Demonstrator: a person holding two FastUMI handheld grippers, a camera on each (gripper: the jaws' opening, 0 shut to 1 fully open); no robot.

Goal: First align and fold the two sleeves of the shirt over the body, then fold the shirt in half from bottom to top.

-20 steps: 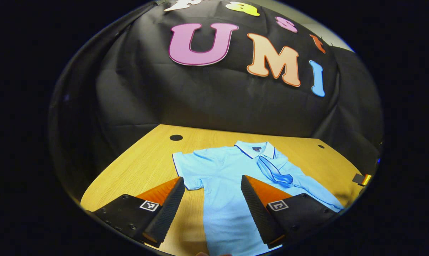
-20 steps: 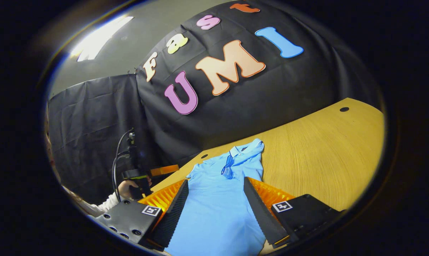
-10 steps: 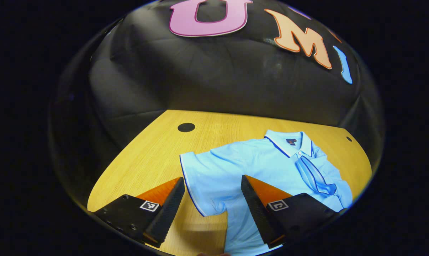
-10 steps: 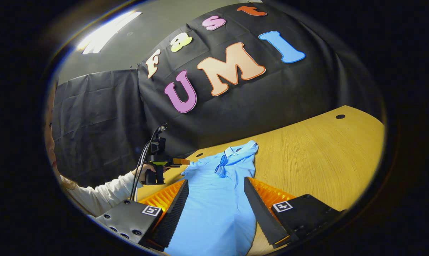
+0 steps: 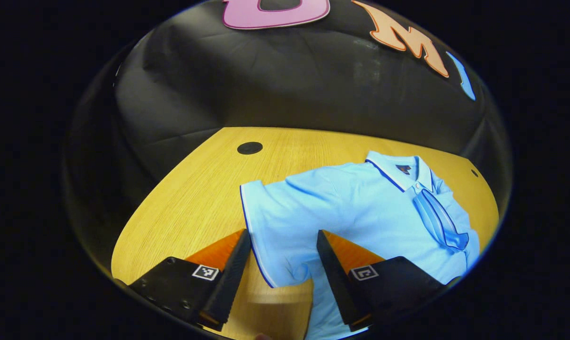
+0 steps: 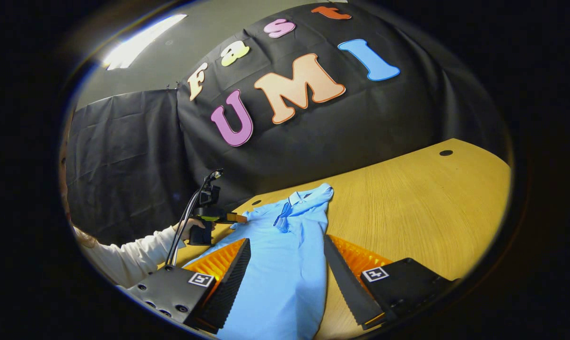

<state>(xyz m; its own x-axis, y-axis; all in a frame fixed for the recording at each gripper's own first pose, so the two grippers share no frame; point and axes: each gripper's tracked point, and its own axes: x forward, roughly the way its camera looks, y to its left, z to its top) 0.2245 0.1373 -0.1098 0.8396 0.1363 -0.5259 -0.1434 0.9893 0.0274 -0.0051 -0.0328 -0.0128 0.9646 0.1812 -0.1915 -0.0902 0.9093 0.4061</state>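
1. The left gripper (image 5: 281, 257) is wide open and holds nothing; its 2 fingers stand apart above the table (image 5: 195, 198)
2. Between those fingers lies the outstretched sleeve (image 5: 271, 236) of the shirt (image 5: 360, 212), its dark-piped hem running from the left finger's tip toward the gap's near end
3. Whether the fingers touch the cloth I cannot tell; the right finger's tip overlaps the shirt body in the left gripper view
4. The shirt is light blue, lying flat on the table, spread ahead and to the right of the left gripper, collar (image 5: 398, 167) at the far right
5. A folded strip of blue cloth (image 5: 438, 222) lies on the chest just below the collar, near the right edge of the left gripper view
6. A dark round hole (image 5: 249, 148) sits in the table ahead of the left gripper, well apart from the sleeve
7. The right gripper (image 6: 287, 274) is also wide open and holds nothing
8. In the right gripper view the shirt (image 6: 285, 264) runs lengthwise between its 2 fingers and away ahead, collar (image 6: 308, 194) at the far end
9. Ahead and to the left of the right gripper, a hand (image 6: 190, 226) in a white sleeve (image 6: 124, 252) holds the left gripper (image 6: 235, 217) at the shirt's far left edge
10. Bare table (image 6: 417, 203) stretches to the right of the right gripper
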